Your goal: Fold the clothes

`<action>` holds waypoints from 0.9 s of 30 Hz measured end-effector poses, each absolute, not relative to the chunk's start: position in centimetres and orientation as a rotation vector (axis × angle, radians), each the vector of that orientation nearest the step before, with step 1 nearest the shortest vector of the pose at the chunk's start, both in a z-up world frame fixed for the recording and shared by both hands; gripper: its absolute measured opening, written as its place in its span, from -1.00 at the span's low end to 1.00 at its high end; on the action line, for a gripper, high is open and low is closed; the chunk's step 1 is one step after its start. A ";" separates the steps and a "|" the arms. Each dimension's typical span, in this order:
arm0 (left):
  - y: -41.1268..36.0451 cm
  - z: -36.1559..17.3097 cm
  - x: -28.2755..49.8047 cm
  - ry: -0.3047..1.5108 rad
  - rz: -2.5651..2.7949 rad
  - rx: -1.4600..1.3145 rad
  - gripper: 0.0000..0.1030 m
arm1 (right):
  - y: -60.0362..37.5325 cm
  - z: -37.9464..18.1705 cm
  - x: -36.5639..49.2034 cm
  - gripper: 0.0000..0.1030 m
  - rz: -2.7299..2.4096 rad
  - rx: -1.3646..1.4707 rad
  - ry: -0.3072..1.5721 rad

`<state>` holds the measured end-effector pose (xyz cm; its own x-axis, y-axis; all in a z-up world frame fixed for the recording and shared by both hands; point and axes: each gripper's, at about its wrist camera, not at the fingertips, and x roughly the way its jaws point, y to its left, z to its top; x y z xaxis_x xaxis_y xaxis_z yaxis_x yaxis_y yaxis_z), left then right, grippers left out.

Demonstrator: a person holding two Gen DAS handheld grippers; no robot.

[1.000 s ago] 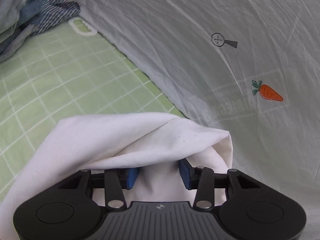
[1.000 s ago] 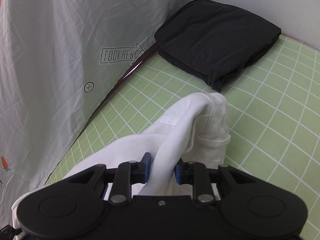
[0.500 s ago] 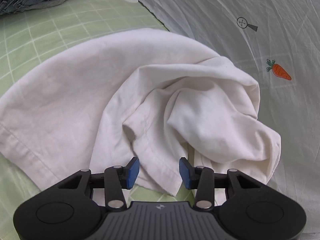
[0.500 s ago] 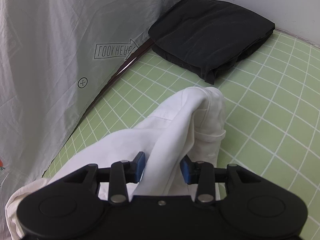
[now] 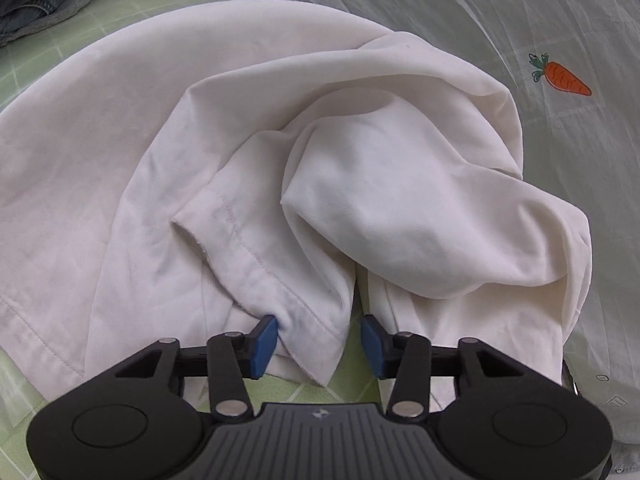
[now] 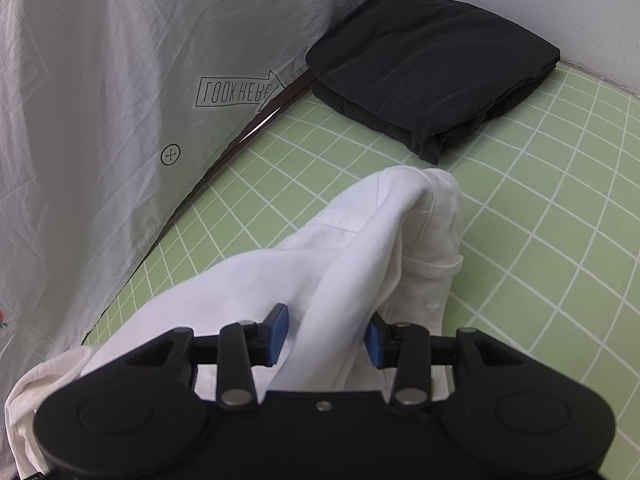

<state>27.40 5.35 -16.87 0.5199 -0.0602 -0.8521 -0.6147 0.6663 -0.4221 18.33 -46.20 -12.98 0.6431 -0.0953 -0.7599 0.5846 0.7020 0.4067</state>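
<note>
The white shirt lies crumpled on the green gridded mat of the desk, its bulk bunched toward 2 o'clock in the left wrist view, where it spills onto the grey printed sheet. The left gripper has just been narrowing its fingers around a hemmed sleeve end at 6 o'clock; one blue pad touches the hem, the other stands apart from the cloth, so nothing is clamped yet. The right gripper has been easing its fingers apart; a raised ridge of shirt runs between them, but a gap shows on at least one side, so I judge it released or nearly so. To do this step well, the left should probably take both layers of the hem squarely before lifting, then draw the sleeve out toward 9 o'clock to flatten the twist. The right would do better to re-grip near the far end at 12 o'clock, short of the folded black garment, so the two pull the cloth taut. A shallow pinch risks slipping off.
</note>
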 end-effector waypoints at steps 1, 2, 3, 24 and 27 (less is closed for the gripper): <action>5.5 -17.0 27.2 0.976 0.371 -0.792 -0.47 | -46.1 -12.9 18.4 -0.21 -0.425 0.686 0.784; 5.8 -17.1 27.0 0.966 0.363 -0.804 -0.50 | -46.0 -12.8 18.4 -0.25 -0.422 0.676 0.782; 6.1 -17.3 26.7 0.955 0.356 -0.831 -0.52 | -45.9 -12.7 18.4 -0.28 -0.419 0.665 0.779; 15.2 -6.6 9.2 0.667 0.544 -0.713 -0.86 | -45.9 -3.4 7.5 -0.85 -0.509 0.509 0.433; 15.8 -5.2 6.2 0.637 0.573 -0.682 -0.86 | -46.3 -1.9 5.2 -0.86 -0.537 0.493 0.386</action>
<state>6.24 15.84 -5.17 0.6683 0.2685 -0.6938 -0.6612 0.6418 -0.3885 5.16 -46.32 -1.93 0.7935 -0.3885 -0.4684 0.5681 0.7489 0.3411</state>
